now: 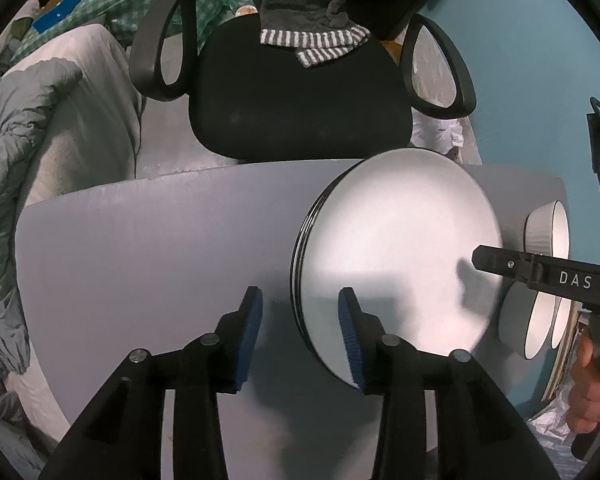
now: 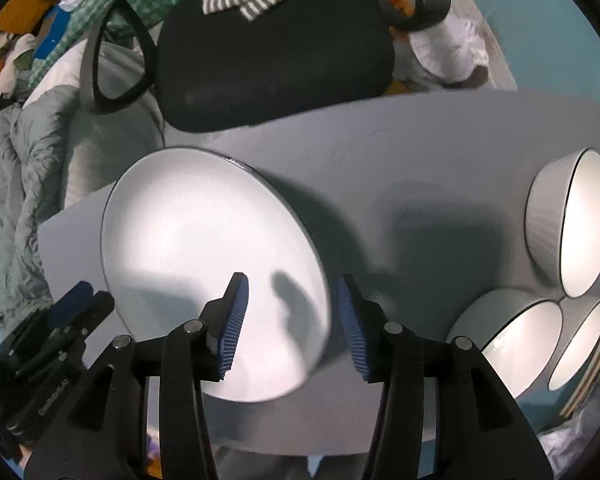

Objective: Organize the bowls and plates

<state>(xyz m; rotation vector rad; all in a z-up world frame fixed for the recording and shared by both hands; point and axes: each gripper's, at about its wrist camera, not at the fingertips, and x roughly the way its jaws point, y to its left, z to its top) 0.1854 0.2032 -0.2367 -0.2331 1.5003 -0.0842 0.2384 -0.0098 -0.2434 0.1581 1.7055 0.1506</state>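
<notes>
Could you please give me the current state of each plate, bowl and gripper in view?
plate stack: stacked flat on the table, not gripped.
three bowls: upright, separate, clustered side by side, not nested.
left gripper: open, holding nothing.
right gripper: open, straddling the plate stack's rim.

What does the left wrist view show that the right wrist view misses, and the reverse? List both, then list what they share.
Only the left wrist view shows the dark stacked rims at the left edge of the stack of round white plates, so there are several plates. It also shows the bare hand holding the right gripper.

Only the right wrist view shows all three white bowls with dark rims unobstructed, clustered right of the plates.

Both show the grey tabletop, the black office chair with a striped grey cloth, and both grippers open, the left gripper near the plates.
</notes>
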